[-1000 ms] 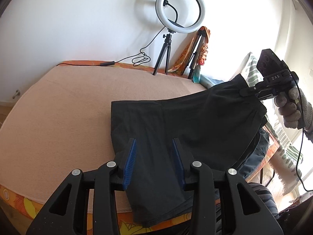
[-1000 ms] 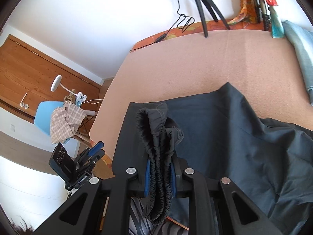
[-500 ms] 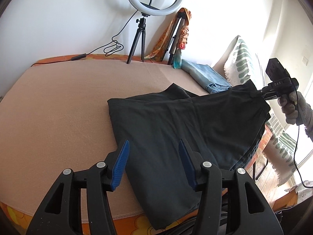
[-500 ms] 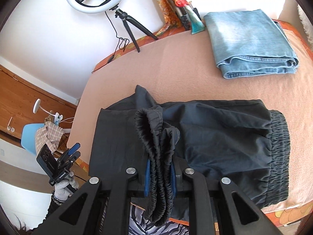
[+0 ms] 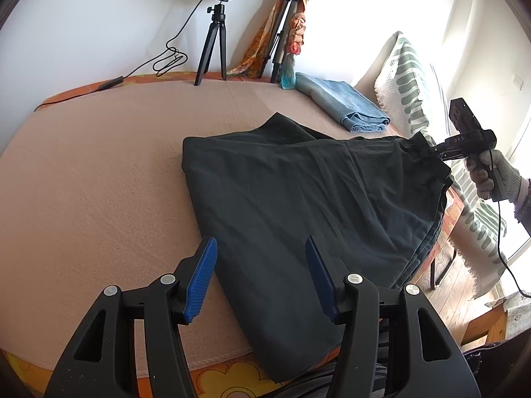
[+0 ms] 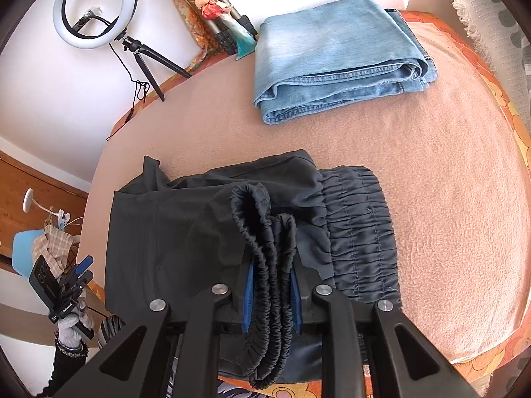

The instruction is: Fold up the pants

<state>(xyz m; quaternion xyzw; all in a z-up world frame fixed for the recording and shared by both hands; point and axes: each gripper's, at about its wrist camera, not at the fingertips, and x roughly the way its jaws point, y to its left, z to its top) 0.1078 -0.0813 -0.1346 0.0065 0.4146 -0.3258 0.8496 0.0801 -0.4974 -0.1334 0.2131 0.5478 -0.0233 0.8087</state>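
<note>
1. The dark pants (image 5: 298,199) lie folded over on a peach blanket (image 5: 93,182) that covers the bed, with one end hanging past the near edge of the bed.

2. The left gripper (image 5: 260,265) hovers over the near end of the pants. Its jaws stand apart and have just been opening; the blue pads (image 5: 202,275) press on nothing, and the cloth lies below them, not gripped.

3. The right gripper (image 6: 270,295) is clamped on a bunched strip of elastic hem (image 6: 265,248) of the pants. The gathered cloth fills the narrow gap between its pads and droops below them. The jaws have eased open slightly, yet the cloth is still pinched.

4. In the left wrist view the right gripper (image 5: 434,152) holds up the far right corner of the pants, lifted off the blanket, in a gloved hand (image 5: 494,175).

5. The gathered waistband (image 6: 358,232) of the pants lies flat on the blanket just right of the held hem.

6. A folded pair of blue jeans (image 6: 335,56) rests on the blanket beyond the pants, apart from them, near the wall.

7. A ring light (image 6: 94,10) on a small tripod stands at the far edge of the bed against the white wall.

8. A second tripod draped with an orange patterned scarf (image 5: 292,33) leans beside the ring light.

9. A green-and-white patterned throw (image 5: 408,86) hangs at the right end of the bed.
</note>
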